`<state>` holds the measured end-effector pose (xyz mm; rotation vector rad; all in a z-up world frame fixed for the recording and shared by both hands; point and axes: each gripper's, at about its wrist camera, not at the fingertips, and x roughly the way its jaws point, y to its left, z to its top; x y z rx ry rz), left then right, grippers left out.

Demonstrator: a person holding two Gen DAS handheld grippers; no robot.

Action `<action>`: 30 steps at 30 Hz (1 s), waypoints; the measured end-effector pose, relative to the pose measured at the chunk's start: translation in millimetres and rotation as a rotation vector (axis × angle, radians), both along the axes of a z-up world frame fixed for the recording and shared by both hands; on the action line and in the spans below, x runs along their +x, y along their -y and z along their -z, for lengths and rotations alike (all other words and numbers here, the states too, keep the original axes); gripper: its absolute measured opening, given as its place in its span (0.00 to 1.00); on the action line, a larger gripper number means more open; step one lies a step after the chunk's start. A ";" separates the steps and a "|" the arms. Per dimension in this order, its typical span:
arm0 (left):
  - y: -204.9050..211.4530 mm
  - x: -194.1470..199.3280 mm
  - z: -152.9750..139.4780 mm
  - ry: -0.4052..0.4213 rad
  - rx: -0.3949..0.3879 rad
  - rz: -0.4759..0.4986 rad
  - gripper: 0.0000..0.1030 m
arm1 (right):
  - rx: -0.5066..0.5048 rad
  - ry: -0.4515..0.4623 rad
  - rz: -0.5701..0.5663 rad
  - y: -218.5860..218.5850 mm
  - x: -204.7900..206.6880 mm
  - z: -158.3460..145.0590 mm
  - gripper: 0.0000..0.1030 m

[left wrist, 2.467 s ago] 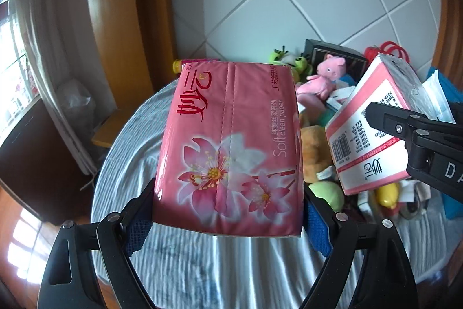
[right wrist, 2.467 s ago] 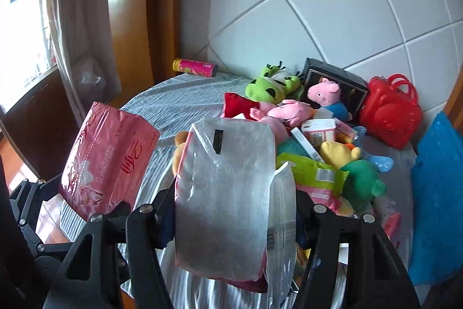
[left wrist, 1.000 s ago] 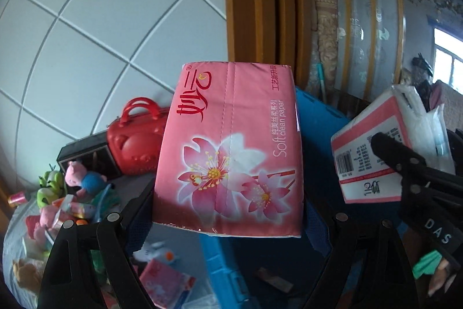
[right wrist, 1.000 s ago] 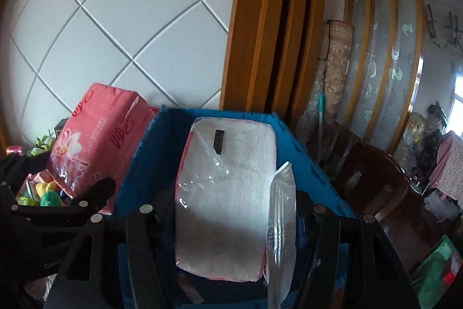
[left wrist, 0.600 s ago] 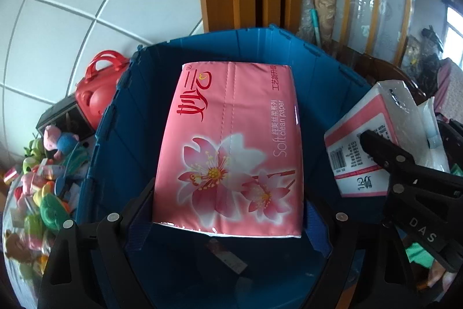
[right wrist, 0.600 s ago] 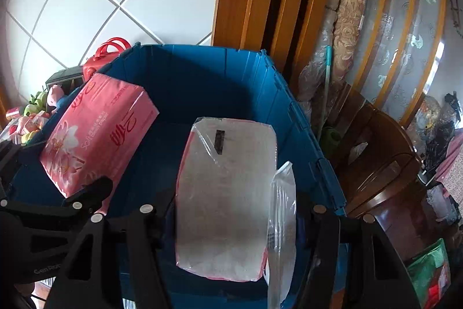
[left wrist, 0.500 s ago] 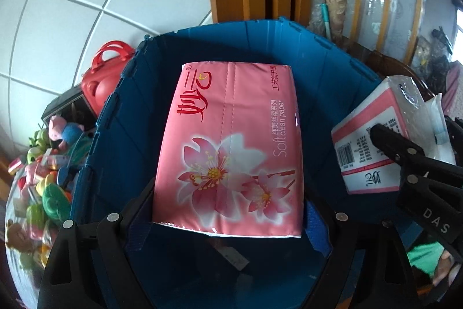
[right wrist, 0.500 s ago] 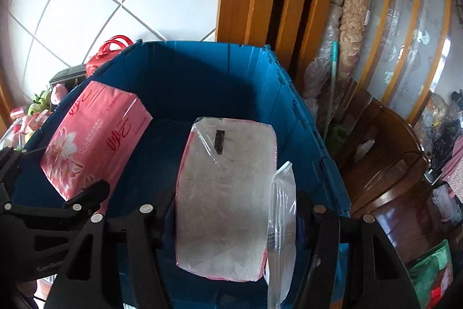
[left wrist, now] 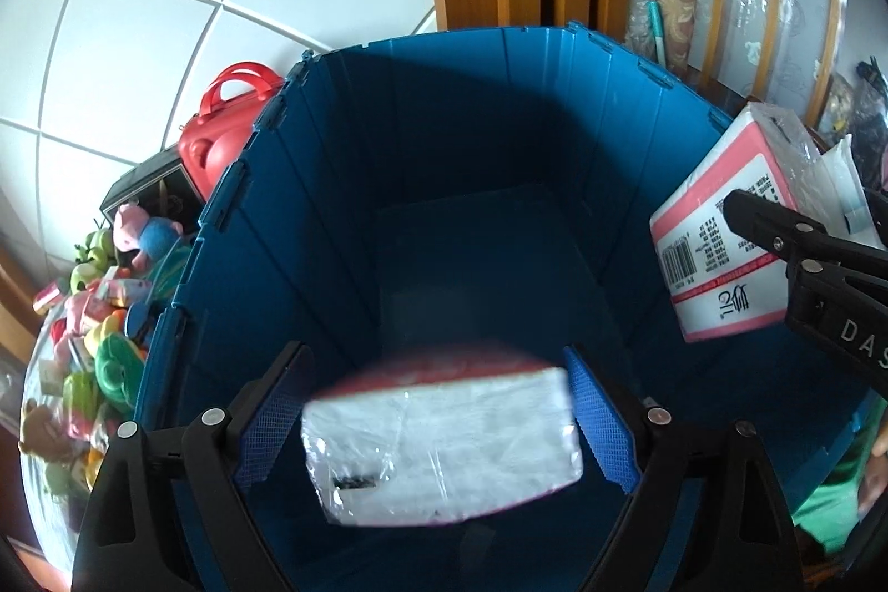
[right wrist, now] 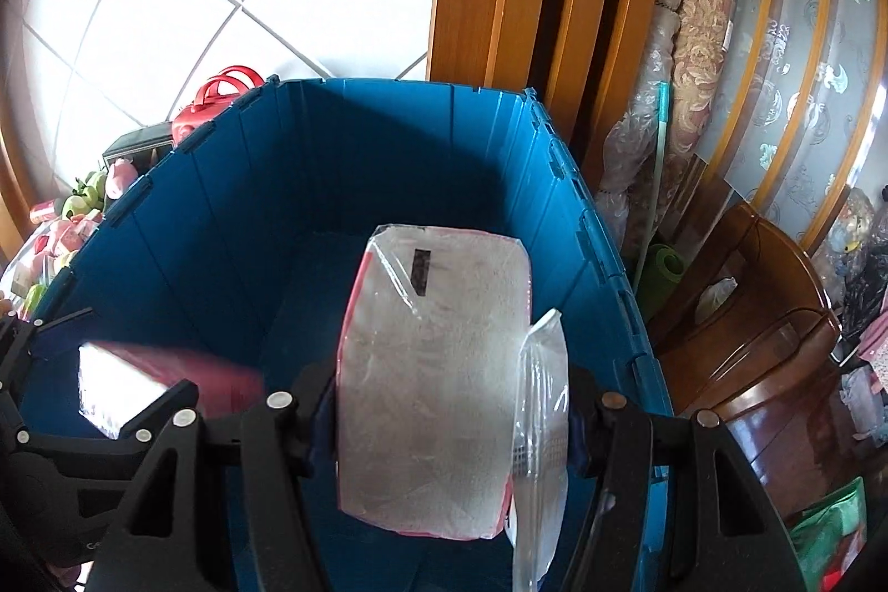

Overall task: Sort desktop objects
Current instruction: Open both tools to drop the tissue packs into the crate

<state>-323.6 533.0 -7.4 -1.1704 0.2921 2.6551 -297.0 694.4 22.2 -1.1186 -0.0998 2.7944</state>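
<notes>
Blue plastic fills most of both your views: a deep folding crate (left wrist: pixel 472 214) is sitting with its mouth open below your two grippers, its ribbed walls rising on every side and its floor lying in shadow. Beyond the crate's left wall a heap of plush toys (left wrist: pixel 94 314) is crowding the table edge, with a red handbag (left wrist: pixel 222 131) standing just behind that wall's far corner. Your left gripper (left wrist: pixel 438 420) is hanging over the crate's near edge with its blue-padded fingers (left wrist: pixel 599 420) standing wide, and neither pad is pressing on anything. Between them, blurred and tipped so that its clear white end faces you, the pink tissue pack (left wrist: pixel 444 436) is dropping free inside the crate, close to the near wall. From your right wrist view the same pack (right wrist: pixel 144 386) is showing as a blur low against the crate's left wall. Your right gripper (right wrist: pixel 452 409) is poised over the crate's near right side and its jaws are opening, yet the second tissue pack (right wrist: pixel 433 370) is sitting upright between them, and I cannot tell whether the pads have left its sides. A loose flap of clear wrapper (right wrist: pixel 541 431) is hanging along that pack's right edge.
</notes>
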 end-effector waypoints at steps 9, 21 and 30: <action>-1.7 -0.6 1.2 -0.003 0.003 0.005 0.87 | 0.003 -0.022 0.017 -6.2 4.7 -5.1 0.76; 9.0 19.7 -5.4 -0.055 -0.001 -0.015 0.87 | -0.021 -0.039 0.023 -12.5 26.9 -5.5 1.00; 20.7 40.6 -10.4 -0.077 0.026 -0.033 0.87 | -0.061 -0.084 0.044 -23.0 58.2 -10.9 1.00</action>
